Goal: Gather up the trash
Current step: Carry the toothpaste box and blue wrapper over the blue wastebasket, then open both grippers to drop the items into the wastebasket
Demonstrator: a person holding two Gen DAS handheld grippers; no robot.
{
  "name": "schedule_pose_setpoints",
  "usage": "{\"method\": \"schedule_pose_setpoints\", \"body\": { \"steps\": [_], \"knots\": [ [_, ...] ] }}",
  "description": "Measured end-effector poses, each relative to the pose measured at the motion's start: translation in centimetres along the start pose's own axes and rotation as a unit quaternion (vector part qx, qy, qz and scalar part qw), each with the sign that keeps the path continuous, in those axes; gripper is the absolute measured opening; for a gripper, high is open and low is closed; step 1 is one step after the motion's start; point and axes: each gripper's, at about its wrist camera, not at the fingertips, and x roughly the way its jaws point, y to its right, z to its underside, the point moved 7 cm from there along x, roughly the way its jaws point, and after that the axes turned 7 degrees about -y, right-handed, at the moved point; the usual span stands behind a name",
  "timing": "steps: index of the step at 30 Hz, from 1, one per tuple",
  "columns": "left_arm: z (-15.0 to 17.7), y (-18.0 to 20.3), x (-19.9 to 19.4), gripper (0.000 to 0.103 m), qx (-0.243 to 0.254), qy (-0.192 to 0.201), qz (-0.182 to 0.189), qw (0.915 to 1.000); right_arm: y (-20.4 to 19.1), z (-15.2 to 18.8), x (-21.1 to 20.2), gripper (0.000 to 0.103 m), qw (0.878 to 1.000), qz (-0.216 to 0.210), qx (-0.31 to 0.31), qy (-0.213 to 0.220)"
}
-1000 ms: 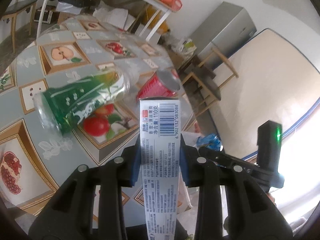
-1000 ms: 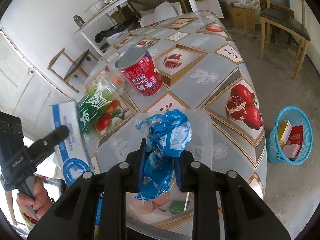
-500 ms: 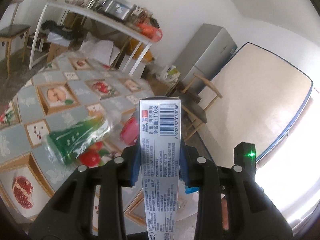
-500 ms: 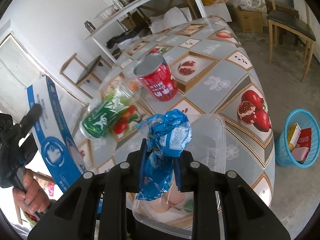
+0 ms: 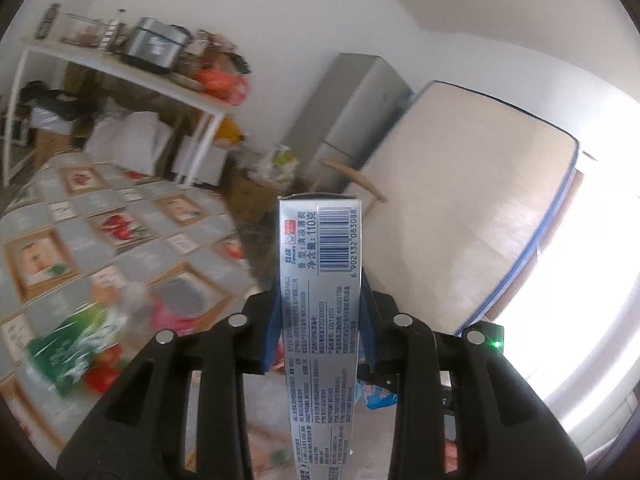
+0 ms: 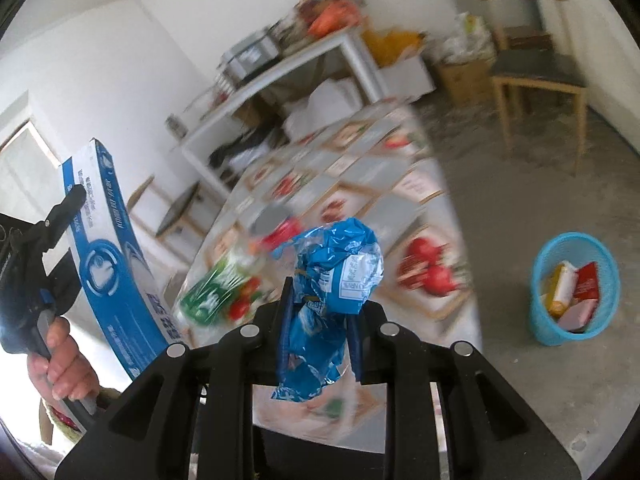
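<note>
Both grippers have been lifted since a second ago, and the table, close under them then, is now seen lower and farther off in each view. From the left wrist, the left gripper (image 5: 320, 320) is seen clamped on a long silver toothpaste box (image 5: 322, 280), its pads pressed against the two narrow sides while the barcode end sticks out forward, above the far edge of the table (image 5: 132, 216). Blurred at lower left, a green-labelled plastic bottle (image 5: 80, 344) is made out lying on the tablecloth, with a red can (image 5: 176, 308) just beside it. A grey fridge (image 5: 352, 116) and a leaning mattress (image 5: 472, 208) are seen behind. From the right wrist, the right gripper (image 6: 320, 320) is seen closed on a crumpled blue wrapper (image 6: 332, 276), which bulges up between the pads and hangs down below them. At far left the box is shown again, blue-faced, gripped by the other tool, whose handle is grasped by a hand (image 6: 60, 364). The bottle and can are seen on the table, well behind the wrapper. Over on the floor at right, a blue basket (image 6: 576, 320) is spotted with cartons already inside it, well apart from the table.
</note>
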Motion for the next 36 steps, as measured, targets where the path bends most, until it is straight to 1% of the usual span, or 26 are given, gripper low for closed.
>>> {"method": "schedule_pose_setpoints", "body": {
  "steps": [4, 6, 7, 8, 9, 10, 11, 12, 15, 19, 22, 23, 25, 26, 27, 28, 29, 30, 31, 32, 34, 35, 36],
  "knots": [
    [-0.8, 3.4, 4.7, 0.031, 0.009, -0.03, 0.04, 0.9987, 5.3, -0.4, -3.3, 0.023, 0.997, 0.045, 0.044, 0.033],
    [-0.7, 5.5, 8.2, 0.031, 0.018, -0.054, 0.058, 0.9967, 8.7, -0.1, -4.8, 0.023, 0.994, 0.073, 0.071, 0.046],
    [-0.5, 6.1, 9.4, 0.031, 0.021, -0.062, 0.06, 0.996, 9.8, 0.0, -5.2, 0.023, 0.992, 0.083, 0.081, 0.048],
    [-0.2, 7.2, 11.4, 0.031, 0.026, -0.077, 0.066, 0.9945, 11.2, 0.2, -5.4, 0.023, 0.99, 0.094, 0.092, 0.05],
    [0.1, 7.9, 13.0, 0.031, 0.029, -0.088, 0.07, 0.9933, 13.1, 0.5, -5.7, 0.023, 0.987, 0.101, 0.11, 0.051],
    [0.4, 8.5, 14.5, 0.031, 0.029, -0.1, 0.071, 0.992, 14.5, 0.9, -5.9, 0.023, 0.986, 0.105, 0.123, 0.049],
    [1.0, 9.3, 17.0, 0.031, 0.027, -0.121, 0.073, 0.9895, 15.9, 1.2, -5.9, 0.023, 0.984, 0.108, 0.137, 0.046],
    [1.5, 9.5, 18.2, 0.031, 0.025, -0.133, 0.074, 0.988, 17.7, 1.6, -5.7, 0.023, 0.981, 0.11, 0.156, 0.041],
    [3.3, 10.4, 23.6, 0.031, 0.017, -0.18, 0.069, 0.9812, 21.6, 2.3, -4.5, 0.023, 0.975, 0.104, 0.196, 0.025],
    [5.5, 10.8, 30.6, 0.031, 0.017, -0.233, 0.042, 0.9715, 26.2, 2.6, -2.1, 0.023, 0.967, 0.102, 0.233, 0.002],
    [7.0, 11.7, 34.5, 0.031, 0.025, -0.25, 0.026, 0.9675, 29.0, 2.1, -0.3, 0.023, 0.962, 0.109, 0.251, -0.01],
    [7.4, 12.0, 36.4, 0.031, 0.032, -0.258, 0.015, 0.9655, 29.9, 1.8, 0.1, 0.023, 0.96, 0.111, 0.256, -0.012],
    [8.0, 12.6, 38.8, 0.031, 0.036, -0.268, 0.009, 0.9627, 32.1, 0.9, 1.2, 0.023, 0.956, 0.117, 0.268, -0.014],
    [8.6, 12.9, 40.7, 0.031, 0.036, -0.277, 0.001, 0.9603, 33.1, 0.5, 1.7, 0.023, 0.954, 0.121, 0.273, -0.013],
    [8.7, 12.9, 41.8, 0.033, 0.037, -0.28, -0.004, 0.9592, 34.7, 0.0, 2.5, 0.025, 0.951, 0.124, 0.282, -0.012],
    [9.5, 13.0, 43.3, 0.038, 0.04, -0.292, -0.01, 0.9555, 36.1, -0.2, 3.2, 0.027, 0.948, 0.129, 0.289, -0.012],
    [10.4, 13.0, 44.7, 0.054, 0.043, -0.307, -0.017, 0.9506, 38.1, -0.4, 4.4, 0.029, 0.944, 0.134, 0.302, -0.016],
    [11.1, 12.6, 45.6, 0.069, 0.042, -0.316, -0.029, 0.9474, 39.6, -0.2, 5.3, 0.038, 0.94, 0.141, 0.312, -0.019],
    [11.7, 12.1, 46.2, 0.07, 0.04, -0.323, -0.043, 0.9445, 40.9, -0.1, 6.3, 0.047, 0.937, 0.145, 0.317, -0.025],
    [12.4, 11.6, 46.7, 0.07, 0.035, -0.331, -0.055, 0.9416, 42.9, 0.5, 8.0, 0.05, 0.932, 0.152, 0.326, -0.041],
    [13.2, 10.8, 46.4, 0.07, 0.011, -0.34, -0.052, 0.939, 45.1, 1.8, 9.7, 0.051, 0.921, 0.16, 0.348, -0.065],
    [13.3, 10.5, 46.0, 0.072, 0.006, -0.342, -0.049, 0.9383, 46.0, 2.8, 10.9, 0.051, 0.916, 0.15, 0.364, -0.074],
    [13.1, 10.1, 45.7, 0.073, 0.005, -0.343, -0.047, 0.9381, 46.4, 3.2, 11.4, 0.051, 0.915, 0.146, 0.369, -0.078]
  ]
}}
